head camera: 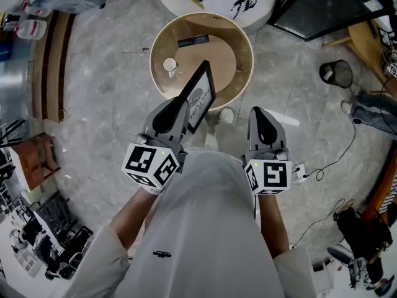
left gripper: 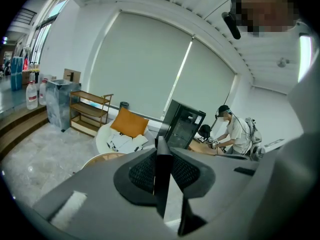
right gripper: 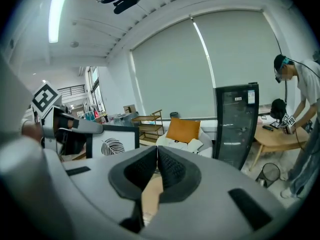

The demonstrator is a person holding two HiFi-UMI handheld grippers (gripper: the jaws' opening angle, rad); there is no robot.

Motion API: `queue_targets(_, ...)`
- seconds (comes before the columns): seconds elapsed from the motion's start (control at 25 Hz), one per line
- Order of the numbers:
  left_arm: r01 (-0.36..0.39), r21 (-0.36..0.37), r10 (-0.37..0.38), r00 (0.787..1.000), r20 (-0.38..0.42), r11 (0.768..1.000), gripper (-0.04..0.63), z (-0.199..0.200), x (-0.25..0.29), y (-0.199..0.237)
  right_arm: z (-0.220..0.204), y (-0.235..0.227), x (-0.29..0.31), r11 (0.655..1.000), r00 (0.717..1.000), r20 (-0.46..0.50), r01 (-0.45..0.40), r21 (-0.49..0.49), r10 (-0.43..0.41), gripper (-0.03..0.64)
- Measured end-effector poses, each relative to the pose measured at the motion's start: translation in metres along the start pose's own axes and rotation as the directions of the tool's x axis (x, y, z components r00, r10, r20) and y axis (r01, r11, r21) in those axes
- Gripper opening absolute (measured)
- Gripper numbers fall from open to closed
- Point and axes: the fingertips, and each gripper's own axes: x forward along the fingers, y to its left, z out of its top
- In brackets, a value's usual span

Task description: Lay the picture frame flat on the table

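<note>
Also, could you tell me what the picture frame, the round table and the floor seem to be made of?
Picture frame: thin matt black border, wood or plastic, unclear.
Round table: probably light wood, pale brown, smooth satin top.
Floor: polished stone or stone-look tile, grey veining, glossy reflections.

Nothing here can actually be read. The picture frame (head camera: 200, 98) has a line of lettering beside its leaf print, too small to make out. The white shirt (head camera: 205, 228) carries a tiny dark logo (head camera: 162, 253), illegible. The square markers (head camera: 144, 161) show only black-and-white patterns. A pale label (right gripper: 250, 99) on the black cabinet (right gripper: 236, 129) is a blur.
</note>
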Motion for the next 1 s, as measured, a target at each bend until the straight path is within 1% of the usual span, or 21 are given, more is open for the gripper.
queue_targets(0.08, -0.002, -0.007, 0.002, 1.000, -0.006, 1.000, 0.064, -0.002, 0.007, 0.004, -0.004, -0.003, 0.005, 1.000, 1.000, -0.011, 0.004, 0.013, -0.004, 0.006)
queue_targets(0.28, -0.006, -0.028, 0.005, 1.000, -0.026, 1.000, 0.064, -0.013, 0.032, 0.012, -0.017, -0.008, 0.023, 1.000, 0.999, -0.038, -0.005, 0.007, 0.005, 0.006)
queue_targets(0.44, 0.000, -0.046, -0.002, 0.999, -0.051, 0.999, 0.064, -0.027, 0.052, 0.015, -0.027, -0.014, 0.042, 0.997, 0.999, -0.038, -0.018, 0.071, 0.021, 0.006)
queue_targets(0.48, 0.000, -0.044, -0.003, 0.998, -0.056, 0.999, 0.064, -0.029, 0.057, 0.016, -0.028, -0.017, 0.047, 0.997, 0.999, -0.036, -0.016, 0.073, 0.019, 0.006)
queue_targets(0.56, 0.002, -0.043, -0.005, 0.998, -0.062, 0.999, 0.064, -0.035, 0.069, 0.016, -0.031, -0.025, 0.056, 0.999, 0.999, -0.040, -0.003, 0.052, 0.005, 0.006)
queue_targets(0.72, 0.008, -0.060, -0.013, 0.997, -0.082, 0.998, 0.064, -0.053, 0.096, 0.022, -0.043, -0.038, 0.071, 0.999, 0.999, -0.051, 0.019, 0.039, -0.017, 0.006)
queue_targets(1.0, 0.016, -0.051, -0.022, 0.992, -0.123, 0.999, 0.064, -0.083, 0.135, 0.030, -0.080, -0.049, 0.093, 0.999, 0.995, -0.100, 0.025, 0.035, -0.021, 0.006)
